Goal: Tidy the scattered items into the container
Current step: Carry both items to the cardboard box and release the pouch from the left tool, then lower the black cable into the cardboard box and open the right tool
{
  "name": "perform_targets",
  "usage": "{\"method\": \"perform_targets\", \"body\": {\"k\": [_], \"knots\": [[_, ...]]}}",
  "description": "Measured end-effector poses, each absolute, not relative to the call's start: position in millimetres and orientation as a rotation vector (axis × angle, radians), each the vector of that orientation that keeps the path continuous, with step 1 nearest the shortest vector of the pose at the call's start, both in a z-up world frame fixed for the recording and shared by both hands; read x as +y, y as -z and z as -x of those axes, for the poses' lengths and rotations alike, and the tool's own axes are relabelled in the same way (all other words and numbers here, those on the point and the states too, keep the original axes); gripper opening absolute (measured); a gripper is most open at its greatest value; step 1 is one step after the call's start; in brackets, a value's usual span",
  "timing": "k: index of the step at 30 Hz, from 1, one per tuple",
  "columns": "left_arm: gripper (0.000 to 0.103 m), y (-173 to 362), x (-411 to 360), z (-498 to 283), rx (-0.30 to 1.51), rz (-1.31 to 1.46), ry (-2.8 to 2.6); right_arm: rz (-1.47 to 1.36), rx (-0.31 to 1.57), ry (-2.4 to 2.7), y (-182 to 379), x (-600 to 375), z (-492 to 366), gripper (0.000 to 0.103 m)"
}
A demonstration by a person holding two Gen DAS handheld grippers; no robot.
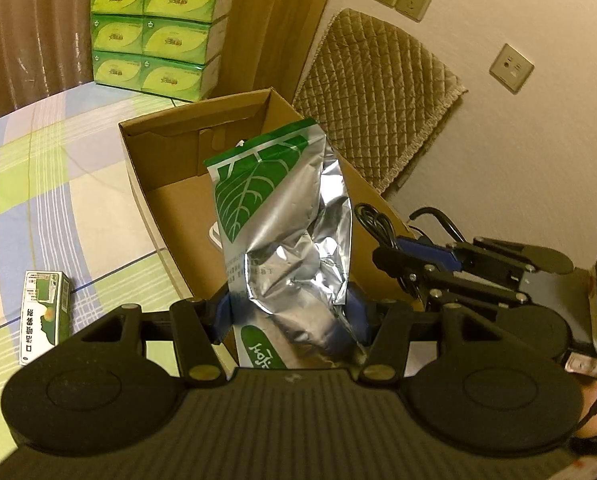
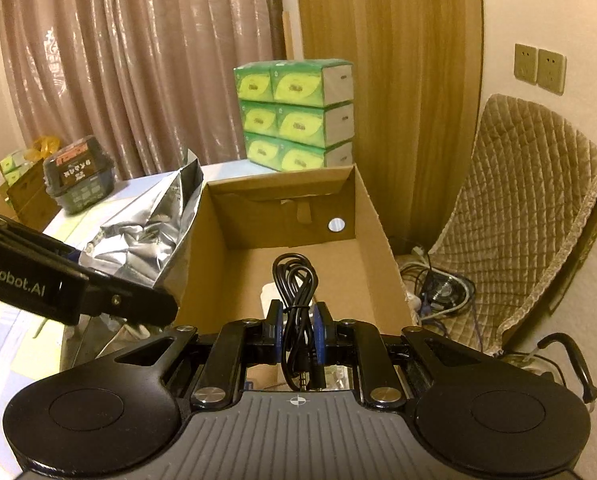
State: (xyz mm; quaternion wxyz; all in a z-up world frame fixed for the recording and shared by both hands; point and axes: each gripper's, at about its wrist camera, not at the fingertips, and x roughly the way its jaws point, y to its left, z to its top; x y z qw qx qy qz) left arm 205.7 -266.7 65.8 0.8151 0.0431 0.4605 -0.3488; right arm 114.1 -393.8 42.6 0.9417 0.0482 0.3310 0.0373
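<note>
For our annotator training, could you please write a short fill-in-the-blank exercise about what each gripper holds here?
1. The left gripper is shut on a silver and green ____.
2. The right gripper clamps a coiled black ____.
3. Both items are held over an open ____ box.
4. A small green carton lies on the checked ____.

Missing words: pouch; cable; cardboard; cloth

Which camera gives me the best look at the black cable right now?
Right wrist view: the coiled black cable sits centred, clamped between the right gripper fingers above the cardboard box. The left wrist view shows only a small loop of it beyond the foil bag.
</note>
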Motion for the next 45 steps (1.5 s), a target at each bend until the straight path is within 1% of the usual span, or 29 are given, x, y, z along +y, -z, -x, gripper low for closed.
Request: {"method": "perform_targets", "body": {"k": [10, 27, 29, 31, 33, 45], "knots": [[0.051, -54, -272, -226, 1.007, -0.033, 0.713, -0.114, 0.684, -0.062, -35, -403, -127, 0.012], [0.051, -40, -289, -233, 1.017, -0.042, 0.695, -0.137, 0.699, -0.051, -24, -413, -131, 0.012], [0.053, -40, -290, -234, 1.019, -0.044, 0.694, -0.138, 0.698, -0.050, -23, -414, -131, 0.012], [0.059, -39, -288, -235, 1.021, -0.036, 0.686, -0.138, 0.698, -0.049, -24, -414, -131, 0.012], [0.061, -40, -286, -234, 1.004, -0.038, 0.656, -0.138, 0.697, -0.048, -24, -414, -130, 0.012], [0.061, -43, -263, -213, 0.962, -0.056, 0.644, -0.138, 0.701, -0.051, -24, -411, -128, 0.012]]}}
